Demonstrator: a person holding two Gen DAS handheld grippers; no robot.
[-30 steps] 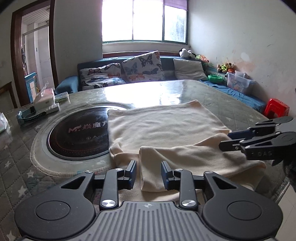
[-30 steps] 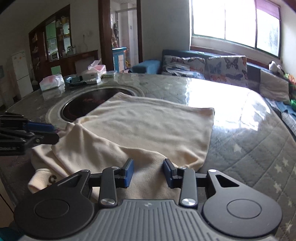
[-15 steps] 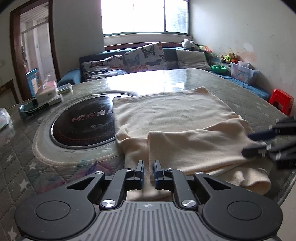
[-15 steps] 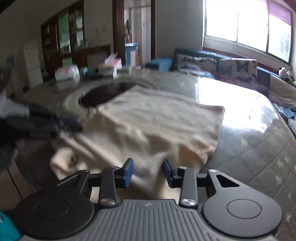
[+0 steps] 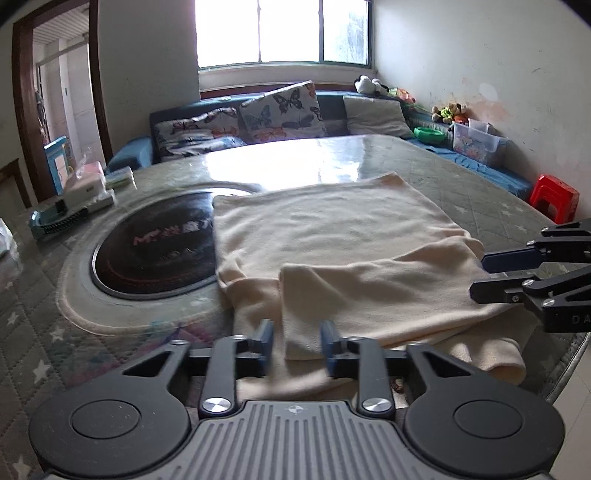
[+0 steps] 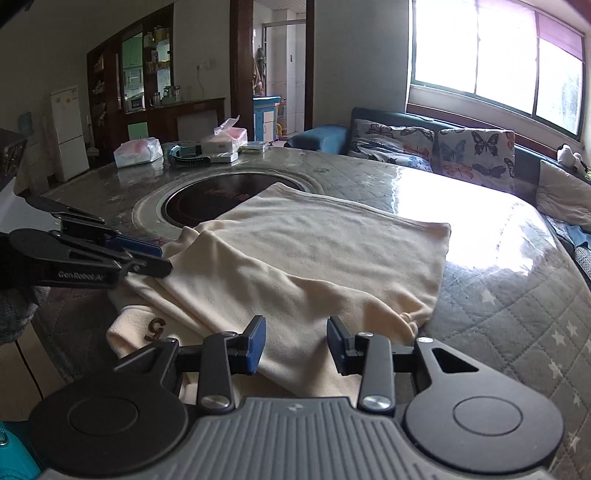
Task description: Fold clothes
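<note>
So over on the left of the round table (image 5: pixel 480 177) there's some clutter: a tissue pack (image 6: pixel 138 149), a box with pink tissue poking out (image 6: pixel 225 138) and a flat teal thing (image 5: pixel 55 221) I can't really make out. Next to that is the black round cooktop (image 5: pixel 155 247) sunk into the tabletop.

The cream garment (image 5: pixel 332 236) lies flat across the middle of the table, its left edge overlapping the cooktop rim. The near part is folded back over itself, and the lower edge droops off the table's near side. There's a small brown mark on the bit hanging at the left, seen from the right camera, might be a "G" or a "5", hard to say.

The left gripper (image 5: pixel 297 341) sits low at the near edge of the fold. Its jaws have just been opening up again, and now they stand partly apart with the corner of the folded layer between the blue pads, not pinched as far as I can see.

The right gripper (image 6: pixel 297 341) is over the right half of the fold, also partly open, with cloth below the gap and nothing clamped.

Behind it all: a blue sofa (image 5: pixel 140 155) with butterfly cushions (image 5: pixel 284 110) under the window (image 5: pixel 284 33), and a red stool (image 5: pixel 554 195) far right.
</note>
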